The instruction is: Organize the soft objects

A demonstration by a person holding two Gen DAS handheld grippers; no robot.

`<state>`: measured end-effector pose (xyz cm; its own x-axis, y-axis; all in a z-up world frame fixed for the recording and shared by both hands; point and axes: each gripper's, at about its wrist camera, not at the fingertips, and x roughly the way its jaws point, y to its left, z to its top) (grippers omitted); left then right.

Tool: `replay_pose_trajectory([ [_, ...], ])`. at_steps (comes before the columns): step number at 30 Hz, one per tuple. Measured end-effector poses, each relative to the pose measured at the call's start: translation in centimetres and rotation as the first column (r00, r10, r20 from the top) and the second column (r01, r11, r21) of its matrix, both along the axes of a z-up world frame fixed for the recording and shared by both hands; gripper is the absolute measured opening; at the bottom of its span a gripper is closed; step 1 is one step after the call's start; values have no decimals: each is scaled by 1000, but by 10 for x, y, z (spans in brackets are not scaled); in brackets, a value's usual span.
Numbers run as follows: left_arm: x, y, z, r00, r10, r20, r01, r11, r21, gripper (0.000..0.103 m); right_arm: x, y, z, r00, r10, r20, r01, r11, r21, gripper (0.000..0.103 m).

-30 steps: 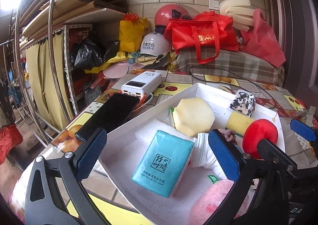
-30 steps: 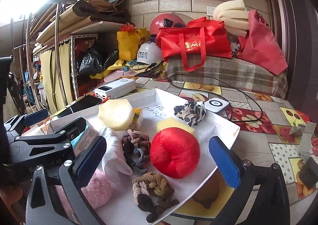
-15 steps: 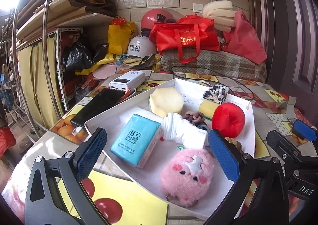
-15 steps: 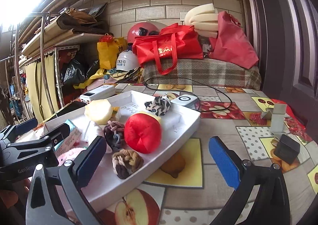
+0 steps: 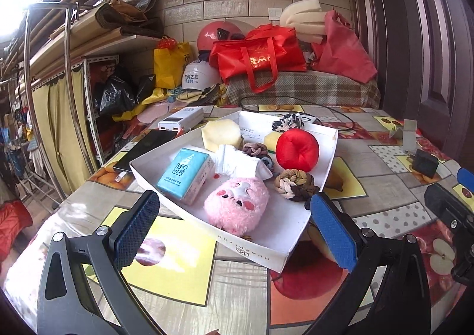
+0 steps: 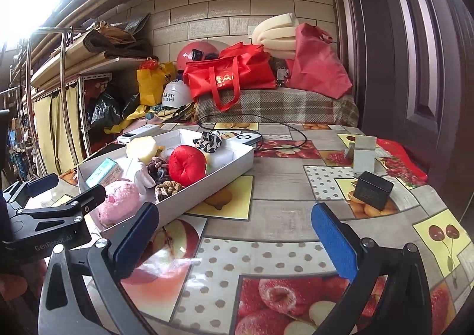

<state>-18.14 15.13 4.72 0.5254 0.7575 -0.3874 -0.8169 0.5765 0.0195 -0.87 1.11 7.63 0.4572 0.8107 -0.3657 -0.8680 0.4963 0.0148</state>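
Note:
A white tray (image 5: 299, 234) on the fruit-print table holds a pink plush (image 5: 237, 204), a teal tissue pack (image 5: 185, 172), a red plush ball (image 5: 297, 150), a white glove (image 5: 238, 161), a yellow sponge (image 5: 220, 135) and several hair scrunchies (image 5: 294, 181). My left gripper (image 5: 234, 231) is open and empty, just in front of the tray's near edge. My right gripper (image 6: 234, 234) is open and empty over the table, right of the tray (image 6: 219, 175). The pink plush (image 6: 117, 201) and red ball (image 6: 187, 164) show there too.
A phone (image 5: 145, 148) and a white power bank (image 5: 181, 121) lie left of the tray. A black box (image 6: 373, 190), a grey stand (image 6: 363, 155) and a cable (image 6: 284, 127) sit on the table's right. Bags and helmets pile at the back; a rack stands left.
Both grippers have pulled back from the tray and stayed open. The tray and its soft objects now lie farther ahead, with more table in view.

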Motion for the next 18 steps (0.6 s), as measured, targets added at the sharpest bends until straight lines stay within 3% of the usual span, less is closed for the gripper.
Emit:
replay_pose_trajectory([
  [3,-2,-11,2,1000,-17,5,17,1000,2,103,-5,-31,11,1000,-24,14,22,995,101,103],
  [6,3,-20,3,997,55,-48,-53,997,52,103,-15,-68,23,995,-83,62,66,969,237,103],
  [9,6,-23,2,997,38,-64,-35,998,57,103,-20,-90,26,984,-162,75,134,948,290,103],
  [11,6,-24,1,998,-10,-54,12,999,31,103,-14,-93,26,975,-217,53,197,945,261,103],
  [15,7,-27,1,998,-28,-57,30,999,31,103,7,-86,14,957,-290,-5,289,952,100,103],
  [18,7,-21,-1,998,-30,-56,30,1000,-2,103,15,-90,11,951,-307,-49,310,946,91,103],
])
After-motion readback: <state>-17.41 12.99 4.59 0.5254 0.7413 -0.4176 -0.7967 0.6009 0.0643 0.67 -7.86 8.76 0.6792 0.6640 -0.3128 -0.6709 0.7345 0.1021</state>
